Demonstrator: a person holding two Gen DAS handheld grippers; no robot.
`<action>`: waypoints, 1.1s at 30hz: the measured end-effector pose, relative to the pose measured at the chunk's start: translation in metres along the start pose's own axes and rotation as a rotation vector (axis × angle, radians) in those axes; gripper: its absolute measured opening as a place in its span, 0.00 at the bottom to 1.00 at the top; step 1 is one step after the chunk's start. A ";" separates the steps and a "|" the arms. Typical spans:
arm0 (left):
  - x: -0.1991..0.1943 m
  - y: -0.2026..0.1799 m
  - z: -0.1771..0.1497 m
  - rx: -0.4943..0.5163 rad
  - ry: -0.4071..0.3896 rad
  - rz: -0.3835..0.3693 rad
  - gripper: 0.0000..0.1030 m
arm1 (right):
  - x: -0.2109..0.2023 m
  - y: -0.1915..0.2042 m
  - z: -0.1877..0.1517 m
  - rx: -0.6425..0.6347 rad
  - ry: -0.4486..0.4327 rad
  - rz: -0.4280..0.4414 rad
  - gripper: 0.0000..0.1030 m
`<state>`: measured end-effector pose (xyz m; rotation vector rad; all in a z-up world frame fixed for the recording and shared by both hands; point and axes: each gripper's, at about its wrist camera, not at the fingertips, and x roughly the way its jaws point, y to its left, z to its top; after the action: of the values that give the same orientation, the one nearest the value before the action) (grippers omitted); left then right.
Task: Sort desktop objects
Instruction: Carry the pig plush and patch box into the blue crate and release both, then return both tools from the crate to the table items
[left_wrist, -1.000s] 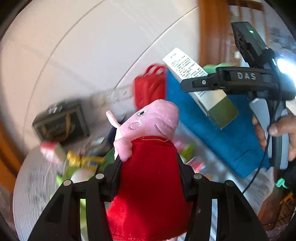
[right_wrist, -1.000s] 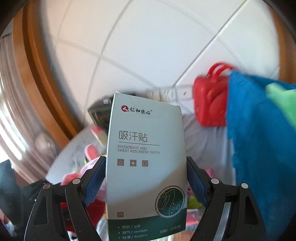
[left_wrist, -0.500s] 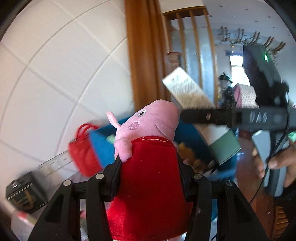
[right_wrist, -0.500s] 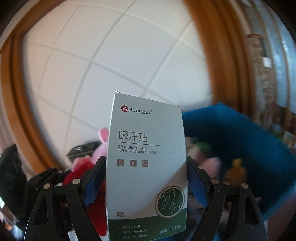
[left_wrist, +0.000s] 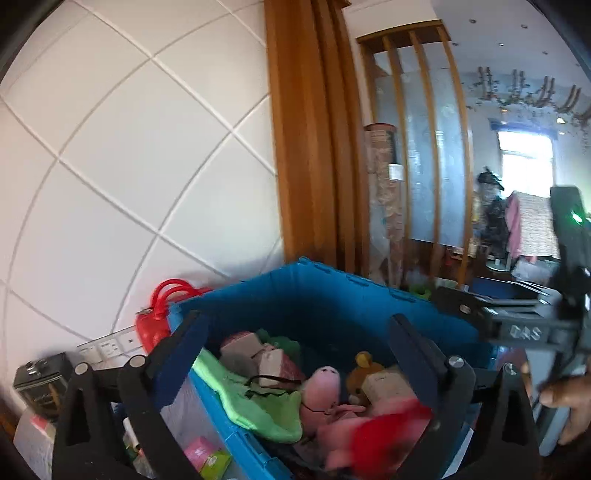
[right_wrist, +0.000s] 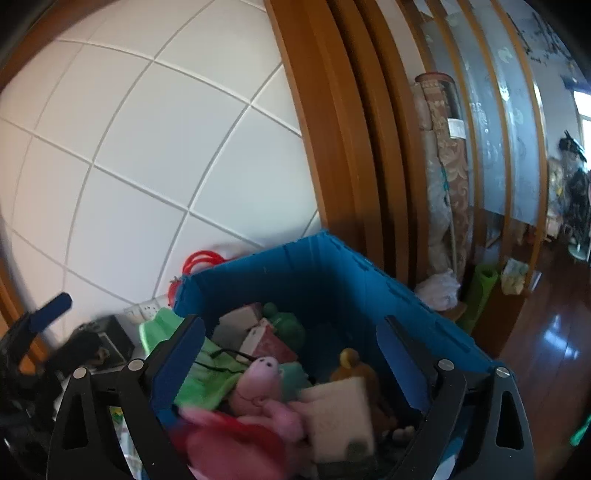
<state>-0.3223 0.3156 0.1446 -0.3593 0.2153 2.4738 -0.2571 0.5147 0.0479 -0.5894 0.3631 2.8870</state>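
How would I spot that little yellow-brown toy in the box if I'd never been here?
Find the big blue bin against the white tiled wall. Among its contents, right of the pink pig plush, sits the brown bear toy. It is the only brown, yellow-topped thing there, half hidden behind a pale box.

Lettering on right gripper (left_wrist: 461, 306): raised characters on its side bar, off to the right of the left gripper, look like "DAS", blurred here.
Boxes in blue bin (left_wrist: 325, 295): nothing legible.
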 end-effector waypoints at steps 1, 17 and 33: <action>0.000 0.001 -0.003 -0.005 0.001 0.015 0.96 | -0.002 -0.002 -0.002 -0.004 -0.006 -0.006 0.96; -0.055 0.011 -0.072 -0.029 0.040 0.255 0.97 | -0.027 0.046 -0.063 -0.146 -0.014 0.084 1.00; -0.111 0.106 -0.114 -0.115 0.077 0.407 0.98 | -0.045 0.143 -0.092 -0.182 0.037 0.159 1.00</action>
<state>-0.2778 0.1426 0.0773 -0.5014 0.1926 2.8840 -0.2134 0.3479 0.0130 -0.6726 0.1594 3.0880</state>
